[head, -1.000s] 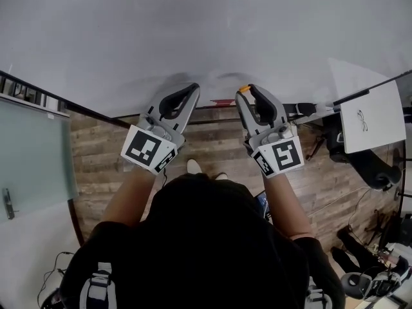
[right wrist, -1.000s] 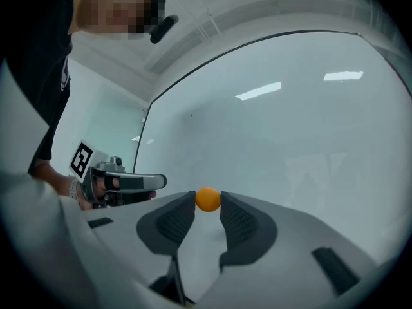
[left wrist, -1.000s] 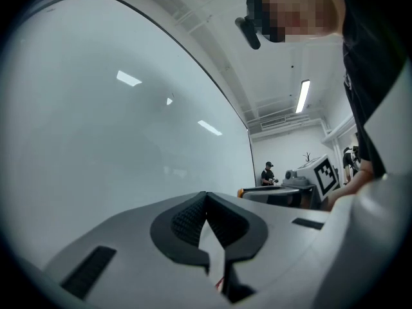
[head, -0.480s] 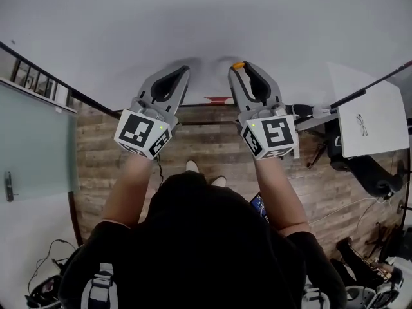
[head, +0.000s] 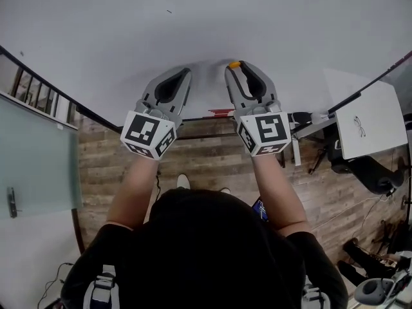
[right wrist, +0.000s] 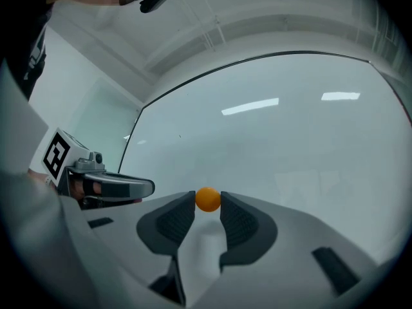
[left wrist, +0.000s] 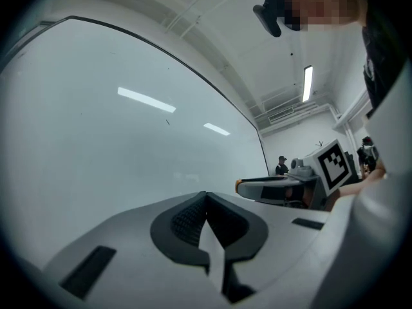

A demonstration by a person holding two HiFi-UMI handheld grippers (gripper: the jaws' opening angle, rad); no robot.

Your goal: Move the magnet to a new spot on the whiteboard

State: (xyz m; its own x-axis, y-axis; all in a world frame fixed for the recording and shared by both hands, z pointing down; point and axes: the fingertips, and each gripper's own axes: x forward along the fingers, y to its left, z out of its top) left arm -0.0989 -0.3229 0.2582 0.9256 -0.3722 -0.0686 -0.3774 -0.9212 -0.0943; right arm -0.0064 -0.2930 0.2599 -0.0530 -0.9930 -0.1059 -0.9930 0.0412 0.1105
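Raised since a second ago, my right claw [head: 235,68] pinches the orange magnet [right wrist: 207,199] at its tips, twelve o'clock, near the whiteboard [head: 206,24]; my left claw [head: 187,73], closed empty, waits at nine o'clock.

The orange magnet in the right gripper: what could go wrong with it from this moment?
1. The right gripper holds the magnet only at the very tips of its jaws. As the magnet is round, it might slip out and drop.
2. The whiteboard is close ahead, so the magnet could pull free and stick at an unintended spot.
3. The left gripper, shut and empty, is alongside and might bump the right one.
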